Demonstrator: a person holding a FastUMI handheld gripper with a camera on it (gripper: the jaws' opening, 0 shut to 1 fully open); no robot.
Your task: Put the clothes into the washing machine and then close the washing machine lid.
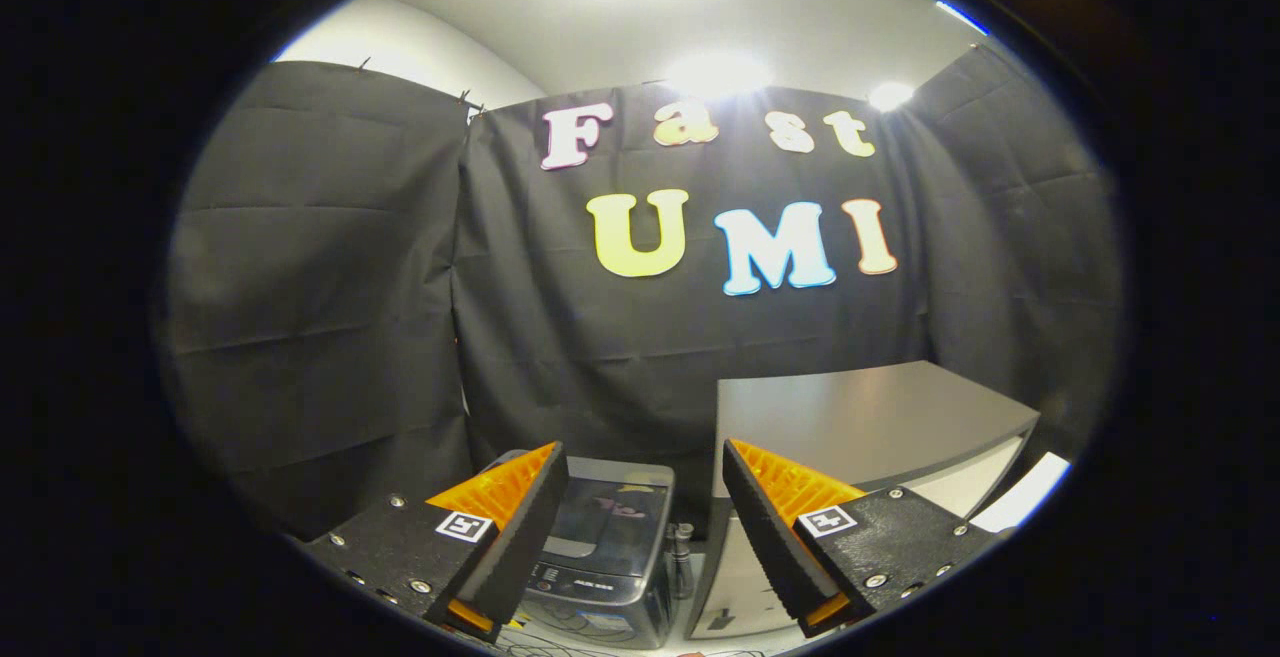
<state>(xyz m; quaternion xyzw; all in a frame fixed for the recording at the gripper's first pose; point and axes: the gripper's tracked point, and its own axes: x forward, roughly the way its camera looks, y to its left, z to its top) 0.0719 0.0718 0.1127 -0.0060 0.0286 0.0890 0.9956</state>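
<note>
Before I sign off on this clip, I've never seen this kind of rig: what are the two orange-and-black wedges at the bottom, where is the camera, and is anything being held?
The camera rides on a hand-held gripper and looks forward along its two fingers, so the wedges are the gripper itself: black fingers with orange backs and small square markers. They stand apart with nothing between them, so nothing is held.

Beyond and below the fingers, seen through the gap, is a small top-loading washing machine with a dark glossy lid that looks closed, standing on the floor. Beside it, behind the right finger, is a grey table whose top looks bare. Black cloth forms the booth's walls behind both, with ceiling lights above.

I can make out no clothes from this angle, so the loading seems not yet begun.
</note>
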